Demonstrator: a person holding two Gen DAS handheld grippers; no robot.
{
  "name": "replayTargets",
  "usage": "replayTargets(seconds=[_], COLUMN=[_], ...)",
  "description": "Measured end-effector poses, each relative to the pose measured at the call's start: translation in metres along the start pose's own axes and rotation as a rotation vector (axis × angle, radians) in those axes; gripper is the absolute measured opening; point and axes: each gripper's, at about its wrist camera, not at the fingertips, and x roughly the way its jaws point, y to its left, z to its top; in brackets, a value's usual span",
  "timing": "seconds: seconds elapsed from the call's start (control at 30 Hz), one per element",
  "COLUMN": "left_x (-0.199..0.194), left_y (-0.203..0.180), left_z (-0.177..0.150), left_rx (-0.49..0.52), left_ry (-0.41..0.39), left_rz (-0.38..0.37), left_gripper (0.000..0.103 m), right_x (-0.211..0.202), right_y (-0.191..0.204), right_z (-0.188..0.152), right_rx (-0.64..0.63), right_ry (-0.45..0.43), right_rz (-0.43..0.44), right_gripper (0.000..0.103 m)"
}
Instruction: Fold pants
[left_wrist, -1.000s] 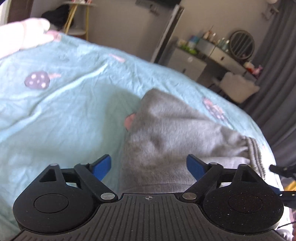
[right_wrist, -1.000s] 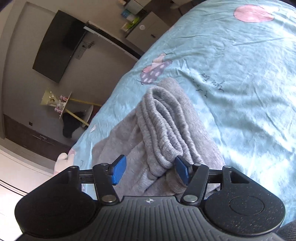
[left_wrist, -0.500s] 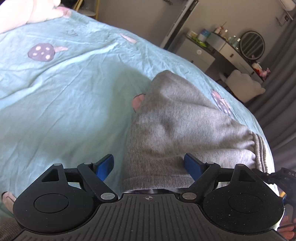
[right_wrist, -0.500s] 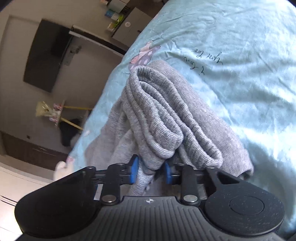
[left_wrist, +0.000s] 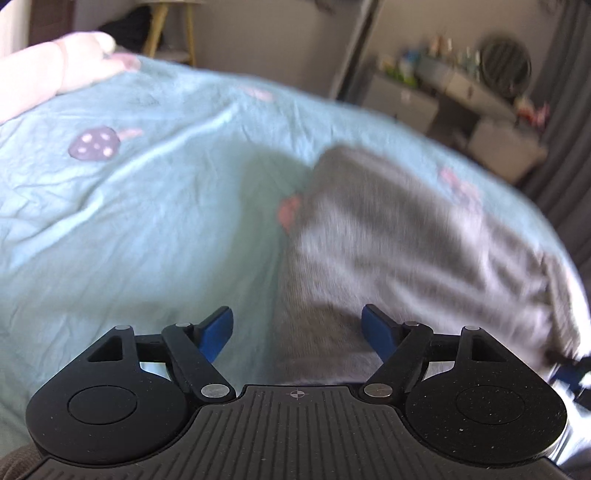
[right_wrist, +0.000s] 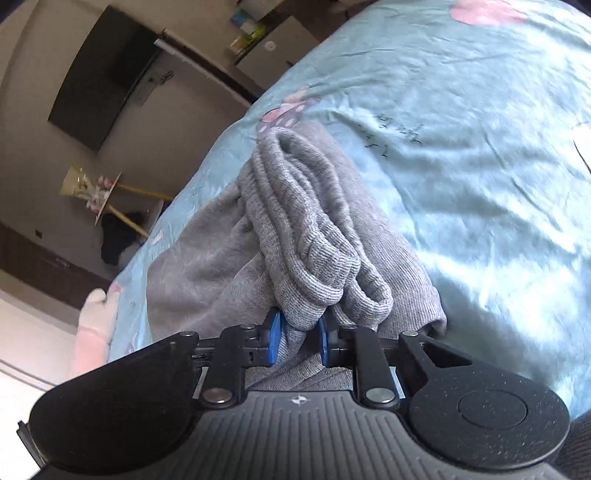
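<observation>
One pair of grey knit sweatpants (right_wrist: 303, 236) is observed, lying folded into a compact bundle on a light blue bedsheet (right_wrist: 480, 155). The ribbed waistband (right_wrist: 314, 266) is stacked in several thick, rolled layers along the top of the bundle, running away from the right wrist view. The near end of that ribbed stack is pinched between two blue pads (right_wrist: 274, 341). In the left wrist view the same pants (left_wrist: 406, 251) are recorded as a blurred grey mass with its far end lifted off the sheet, a ribbed edge (left_wrist: 561, 295) showing at its right side.
</observation>
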Motion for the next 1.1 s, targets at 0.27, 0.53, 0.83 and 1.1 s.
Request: replayTargets(seconds=[0.27,0.53,0.83,1.1], left_x=[0.010,0.009,0.013,0.012], left_y=[0.001,0.000,0.001,0.002], left_z=[-0.005,-0.006,-0.005,-0.005], left_rx=[0.024,0.015,0.002,-0.005], left_ry=[0.063,0.057,0.060,0.057], left_rz=[0.019,0.021,0.026,0.023], left_gripper=[0.079,0.080,0.081,0.085], right_x=[-0.049,0.013,0.010,0.013], right_y=[0.022,0.012,0.017,0.016], right_z=[0.036,0.070,0.051,0.044], right_rx=[-0.110,-0.093,-0.188,-0.295], right_ry=[-0.087,0.019,-0.020,-0.015], right_rz=[0.013,0.025,-0.004,-0.092], right_gripper=[0.047,0.053,0.026,0.027])
